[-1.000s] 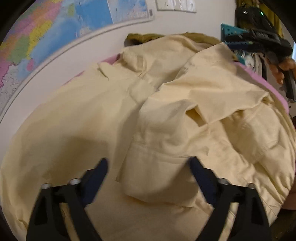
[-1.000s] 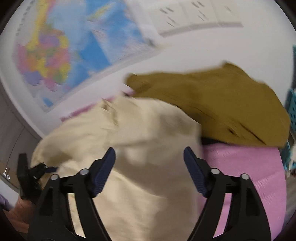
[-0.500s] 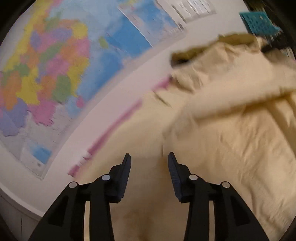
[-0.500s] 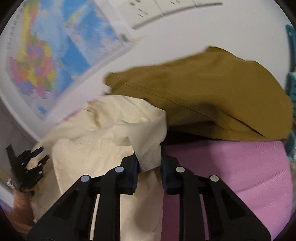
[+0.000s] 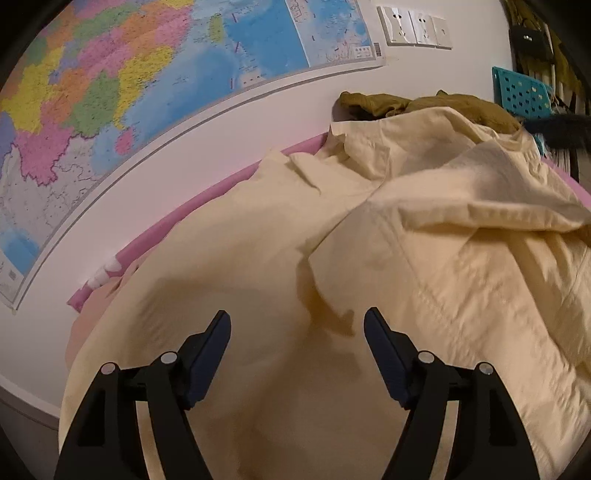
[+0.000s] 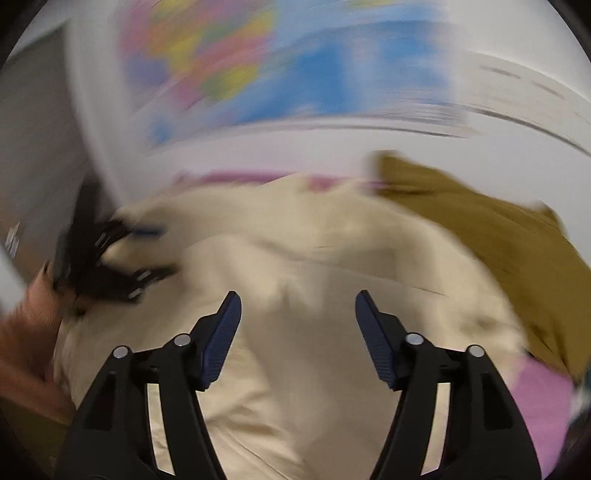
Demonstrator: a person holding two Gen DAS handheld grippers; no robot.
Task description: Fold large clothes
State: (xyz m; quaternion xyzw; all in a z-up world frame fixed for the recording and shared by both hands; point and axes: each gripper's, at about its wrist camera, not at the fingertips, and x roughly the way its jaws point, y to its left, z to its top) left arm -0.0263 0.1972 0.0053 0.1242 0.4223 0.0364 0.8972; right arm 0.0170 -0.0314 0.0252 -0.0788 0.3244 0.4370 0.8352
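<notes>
Both claws over cream cotton garment (image 5: 424, 266).
Left gripper (image 5: 297, 334) and right gripper (image 6: 298, 314) opening, empty; cloth lies beneath and ahead.

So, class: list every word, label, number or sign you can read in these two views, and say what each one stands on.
None can be read.
Wall map: place names and the small label at its lower right corner are too small in the left wrist view.
Same map in the right wrist view: blurred.
Wall sockets: no lettering visible.
Cream garment, olive garment, teal perforated panel: no tags or print show.
</notes>
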